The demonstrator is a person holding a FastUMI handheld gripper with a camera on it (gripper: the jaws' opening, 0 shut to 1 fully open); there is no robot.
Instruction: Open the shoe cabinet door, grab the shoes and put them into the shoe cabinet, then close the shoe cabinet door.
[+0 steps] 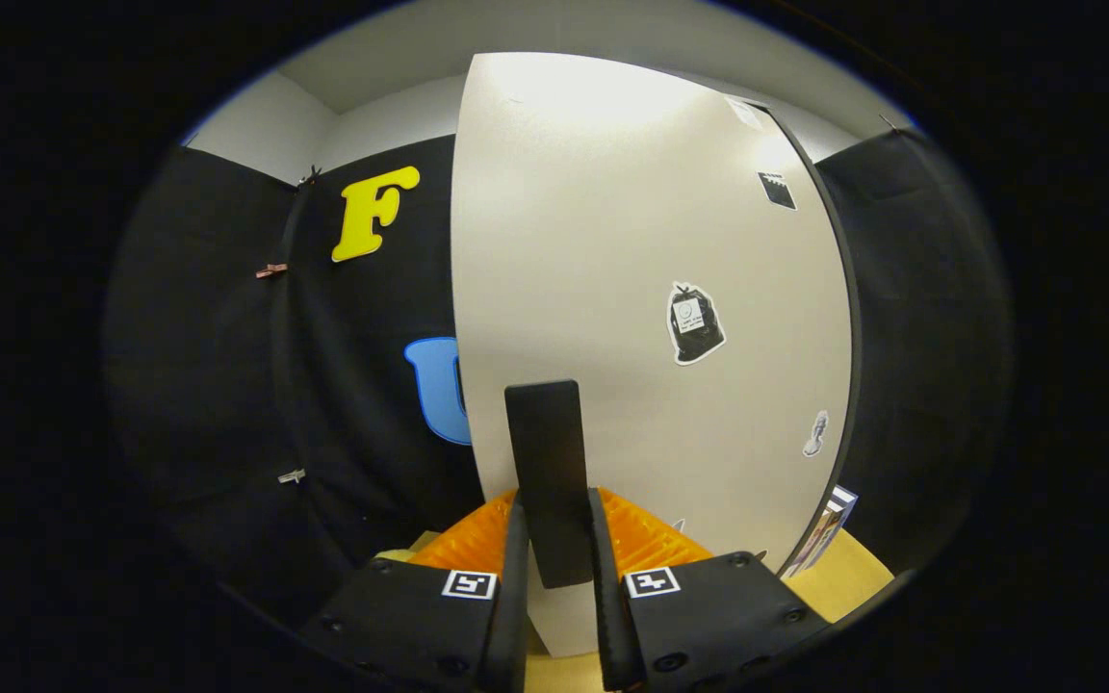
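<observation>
Item 1. Tall off-white flat-panel shoe cabinet door (631,289), smooth laminate with a dark strip along its far edge. It bears small stickers, among them a black bag-shaped sticker (695,323). The panel seems to stand at an angle, its near edge toward the camera, so it is probably part-way through its swing; open or shut cannot be told for certain.

Item 2. Black rectangular slab handle (548,472), mounted upright near the door's near edge, low down. It stands between the fingers.

Item 3. Gripper (559,549). Both fingers press the handle's two sides, so the jaws are clamped on it, evidently to pull or steer the door.

Item 4. Pale wooden floor (843,577), just below the door's foot.

Shoes: none to be made out. Open room lies beside the near edge, toward the black cloth wall (227,385); the far edge runs close to the cloth on the other side.
</observation>
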